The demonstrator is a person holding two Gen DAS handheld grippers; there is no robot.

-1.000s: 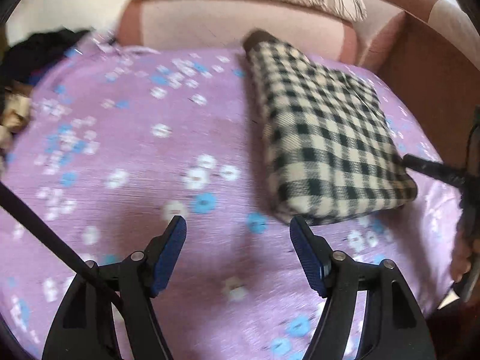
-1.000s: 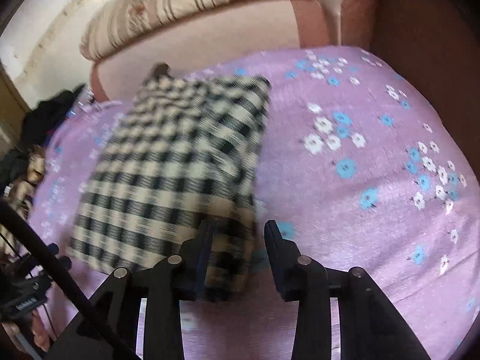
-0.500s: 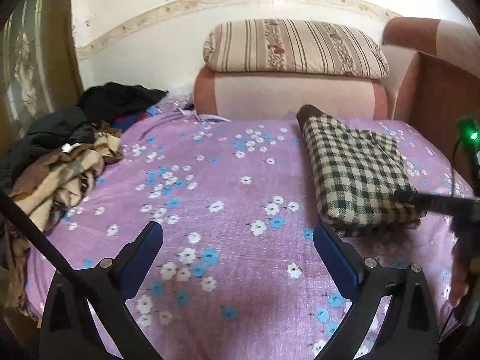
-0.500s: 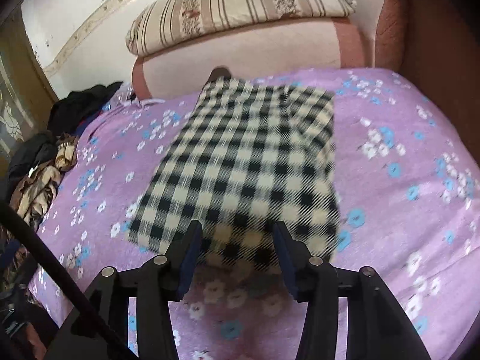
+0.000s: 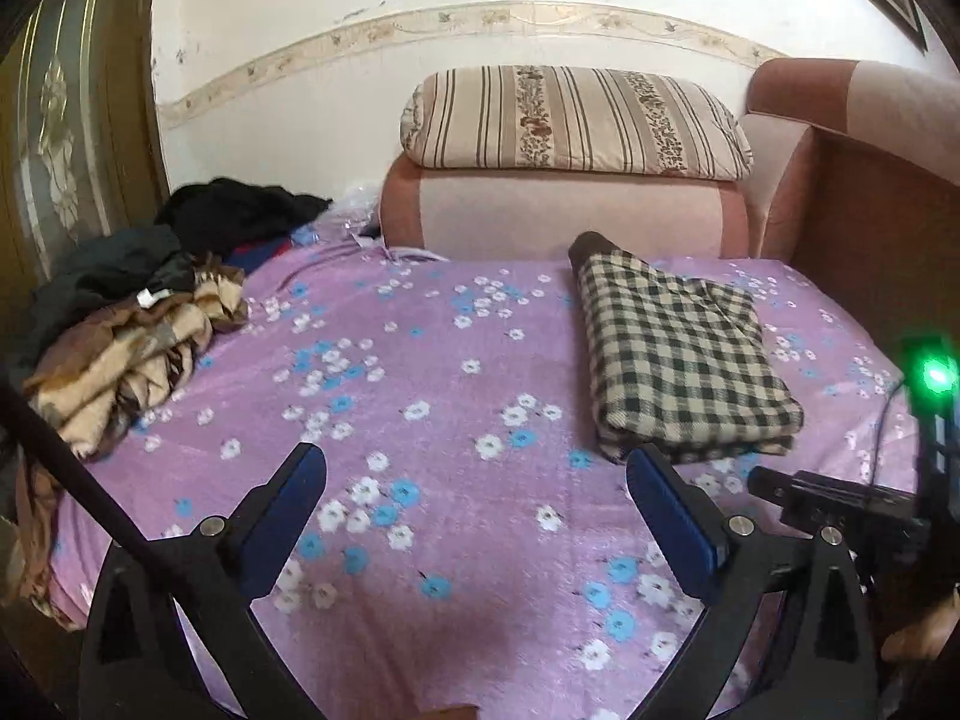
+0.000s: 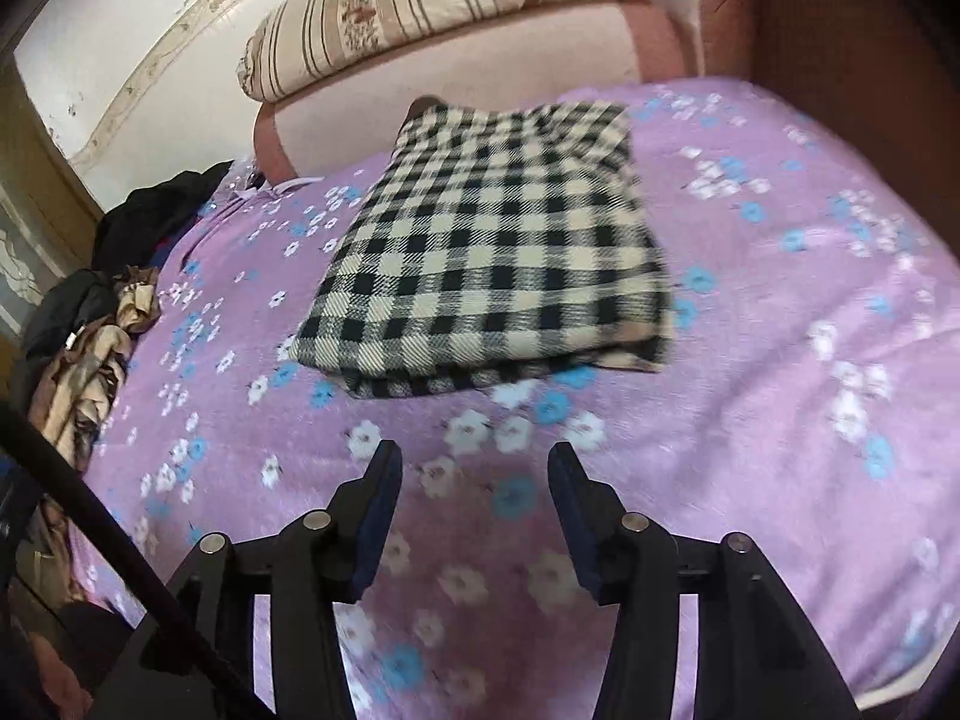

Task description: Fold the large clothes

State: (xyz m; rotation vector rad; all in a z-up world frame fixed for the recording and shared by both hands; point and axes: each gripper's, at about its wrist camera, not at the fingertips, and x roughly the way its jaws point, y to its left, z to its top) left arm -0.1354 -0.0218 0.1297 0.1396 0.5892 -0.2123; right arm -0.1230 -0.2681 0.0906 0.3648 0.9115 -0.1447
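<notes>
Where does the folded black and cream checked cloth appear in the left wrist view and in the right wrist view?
Left wrist view: the folded black and cream checked cloth lies right of centre, on the purple flowered bed cover.
Right wrist view: it lies in the upper middle, beyond the fingertips.
Shared landmark: the striped beige pillow, behind the cloth in both.

a bed (image 5: 456,516) under a purple sheet with blue and white flowers carries a folded checked garment (image 5: 678,354) on its right side and a heap of brown and black clothes (image 5: 126,330) at its left edge.
</notes>
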